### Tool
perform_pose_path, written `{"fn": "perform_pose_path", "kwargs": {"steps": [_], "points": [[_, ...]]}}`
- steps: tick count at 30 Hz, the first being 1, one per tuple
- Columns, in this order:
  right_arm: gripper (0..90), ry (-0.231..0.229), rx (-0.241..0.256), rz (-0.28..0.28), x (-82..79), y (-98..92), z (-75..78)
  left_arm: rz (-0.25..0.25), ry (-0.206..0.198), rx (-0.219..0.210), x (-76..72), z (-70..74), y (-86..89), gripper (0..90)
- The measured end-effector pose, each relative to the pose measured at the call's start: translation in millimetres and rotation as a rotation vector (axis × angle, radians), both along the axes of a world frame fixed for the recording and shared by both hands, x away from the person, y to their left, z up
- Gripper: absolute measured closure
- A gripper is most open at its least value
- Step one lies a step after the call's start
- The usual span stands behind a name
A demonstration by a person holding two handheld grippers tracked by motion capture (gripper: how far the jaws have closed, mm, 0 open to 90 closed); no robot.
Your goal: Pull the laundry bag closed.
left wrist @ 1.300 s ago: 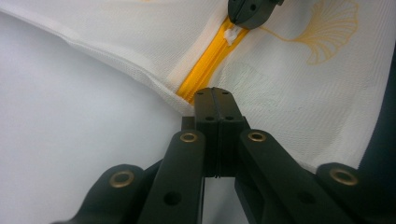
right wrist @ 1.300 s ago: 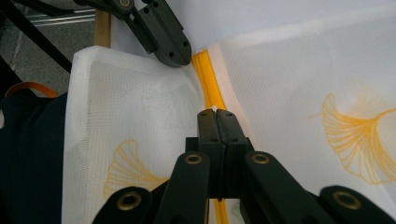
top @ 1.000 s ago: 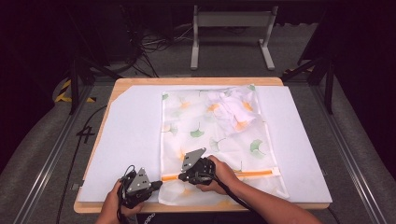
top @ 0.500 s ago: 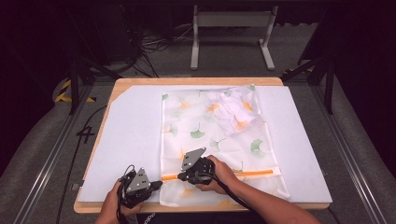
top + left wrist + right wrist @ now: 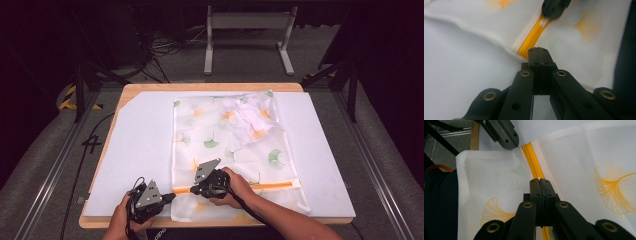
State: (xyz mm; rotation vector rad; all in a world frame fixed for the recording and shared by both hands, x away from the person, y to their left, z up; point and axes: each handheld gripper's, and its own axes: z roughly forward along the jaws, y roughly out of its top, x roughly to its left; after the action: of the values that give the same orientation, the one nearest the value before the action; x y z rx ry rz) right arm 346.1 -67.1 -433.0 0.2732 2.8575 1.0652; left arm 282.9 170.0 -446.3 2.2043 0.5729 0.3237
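A white mesh bag (image 5: pixel 225 145) printed with green and orange ginkgo leaves lies flat on the table, with an orange zipper (image 5: pixel 270 186) running across its near end. My left gripper (image 5: pixel 170 196) is shut at the zipper's left end, on the bag's edge (image 5: pixel 539 50). My right gripper (image 5: pixel 192 190) sits just to the right of it, shut on the zipper (image 5: pixel 540 180), apparently at its pull. In the left gripper view the right gripper's tip (image 5: pixel 554 8) rests on the orange zipper (image 5: pixel 534 37). In the right gripper view the left gripper's tip (image 5: pixel 504 135) touches the zipper's end (image 5: pixel 532 160).
The bag lies on a white board (image 5: pixel 140 150) over a wooden tabletop (image 5: pixel 210 86). A bunched white cloth (image 5: pixel 250 117) shows through the bag's far right part. Beyond the table stand a metal frame (image 5: pixel 247 20) and floor cables (image 5: pixel 170 45).
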Motion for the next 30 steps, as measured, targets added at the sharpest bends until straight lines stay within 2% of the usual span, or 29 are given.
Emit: {"fn": "perform_pose_path", "kwargs": {"steps": [2, 5, 7, 10, 13, 30], "points": [[90.0, -0.001, 0.0, -0.004, -0.3, 0.6, 0.1, -0.033, 0.001, -0.01, -1.4, 0.6, -2.4, 90.0], [90.0, 0.001, 0.0, -0.002, -0.4, 1.9, -1.1, -0.053, 0.023, 0.028, -1.6, -5.7, -8.1, 90.0], [90.0, 0.0, -0.005, 0.007, -0.5, 2.3, -1.4, -0.054, 0.032, 0.065, 0.0, -10.0, -10.8, 90.0], [90.0, -0.001, -0.006, 0.004, -1.4, 2.5, -1.2, -0.052, 0.04, 0.059, 1.0, -10.4, -10.6, 90.0], [90.0, 0.0, -0.008, 0.006, -2.0, 1.4, -0.9, -0.042, 0.026, 0.079, -1.6, -10.2, -13.0, 90.0], [90.0, 0.002, -0.017, -0.024, -4.6, -13.7, 3.4, -0.044, 0.041, 0.062, 0.2, -11.2, -10.6, 90.0]]}}
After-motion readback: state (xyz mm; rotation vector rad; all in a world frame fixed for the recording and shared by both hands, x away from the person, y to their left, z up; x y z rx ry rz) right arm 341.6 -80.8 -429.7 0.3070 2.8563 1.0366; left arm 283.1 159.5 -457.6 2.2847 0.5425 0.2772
